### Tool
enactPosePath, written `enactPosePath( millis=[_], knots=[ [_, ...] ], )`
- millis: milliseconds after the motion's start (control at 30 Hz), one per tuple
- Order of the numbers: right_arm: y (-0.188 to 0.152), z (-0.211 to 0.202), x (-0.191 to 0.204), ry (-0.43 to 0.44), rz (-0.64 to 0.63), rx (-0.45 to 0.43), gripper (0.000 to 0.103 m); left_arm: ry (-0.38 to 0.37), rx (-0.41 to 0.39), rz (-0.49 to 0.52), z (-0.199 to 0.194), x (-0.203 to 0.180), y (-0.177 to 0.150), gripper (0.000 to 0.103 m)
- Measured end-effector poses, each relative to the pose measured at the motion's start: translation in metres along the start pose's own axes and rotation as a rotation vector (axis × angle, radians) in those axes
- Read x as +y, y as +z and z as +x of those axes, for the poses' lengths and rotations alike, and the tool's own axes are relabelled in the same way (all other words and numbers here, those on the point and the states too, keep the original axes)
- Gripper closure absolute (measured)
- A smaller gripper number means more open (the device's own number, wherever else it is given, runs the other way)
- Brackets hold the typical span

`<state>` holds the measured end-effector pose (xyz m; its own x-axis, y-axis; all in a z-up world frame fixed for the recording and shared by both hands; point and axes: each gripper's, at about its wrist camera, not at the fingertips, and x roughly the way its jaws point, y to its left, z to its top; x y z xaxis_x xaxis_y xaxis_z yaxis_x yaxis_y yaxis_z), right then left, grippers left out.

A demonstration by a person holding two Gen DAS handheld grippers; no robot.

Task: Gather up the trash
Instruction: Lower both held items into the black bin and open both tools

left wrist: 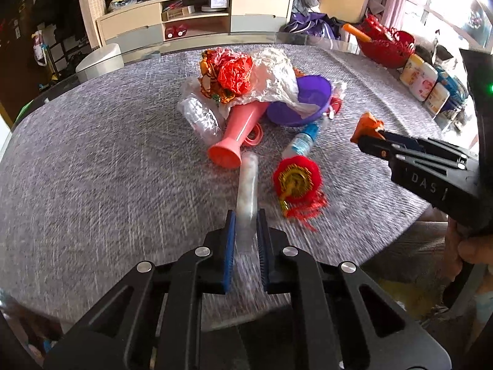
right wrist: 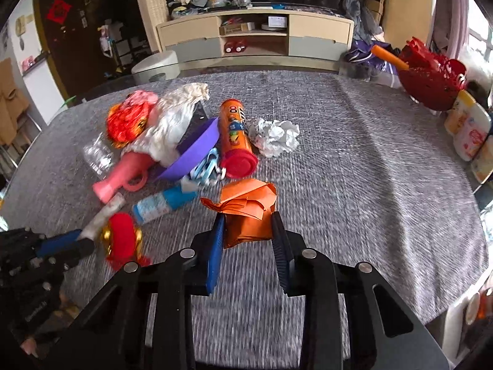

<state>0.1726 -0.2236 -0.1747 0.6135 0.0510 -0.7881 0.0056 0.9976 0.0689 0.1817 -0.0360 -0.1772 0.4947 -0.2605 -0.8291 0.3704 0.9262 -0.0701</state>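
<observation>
A heap of trash lies mid-table: crumpled red and white wrappers [left wrist: 246, 75], a purple bowl [left wrist: 303, 101], a pink vase [left wrist: 235, 137], a clear cup [left wrist: 200, 115], a small blue bottle [left wrist: 303, 141] and a red tassel ornament [left wrist: 297, 178]. My left gripper [left wrist: 246, 225] is shut on a clear plastic tube [left wrist: 246, 185] that points toward the heap. My right gripper [right wrist: 248, 225] is shut on a folded orange paper [right wrist: 246, 209], also seen in the left wrist view [left wrist: 366, 125]. An orange can [right wrist: 235, 135] and a white paper ball [right wrist: 275, 137] lie beyond it.
The grey tablecloth [left wrist: 92, 169] covers a round table. A red basket [right wrist: 431, 80] and several jars [right wrist: 468, 129] stand along the right edge. A low cabinet [left wrist: 197, 15] stands behind the table. A person's hand [left wrist: 468, 246] holds the right gripper.
</observation>
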Motion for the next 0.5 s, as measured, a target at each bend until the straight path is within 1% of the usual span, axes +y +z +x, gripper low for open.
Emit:
enactPosePath(
  millis=[133,300,500],
  knots=[
    [-0.012,-0.026,0.004,0.046,0.01,-0.016,0.072,0.0,-0.025,-0.002,-0.023,-0.006,-0.013,0.091],
    [-0.032,-0.057,0.014,0.071,-0.012,-0.033,0.072,0.008,-0.044,-0.015,-0.054,-0.017,-0.034,0.091],
    [-0.071,-0.077,0.022,0.119,0.002,0.026,0.072,-0.019,-0.024,-0.024,-0.075,-0.031,-0.071,0.091]
  ],
)
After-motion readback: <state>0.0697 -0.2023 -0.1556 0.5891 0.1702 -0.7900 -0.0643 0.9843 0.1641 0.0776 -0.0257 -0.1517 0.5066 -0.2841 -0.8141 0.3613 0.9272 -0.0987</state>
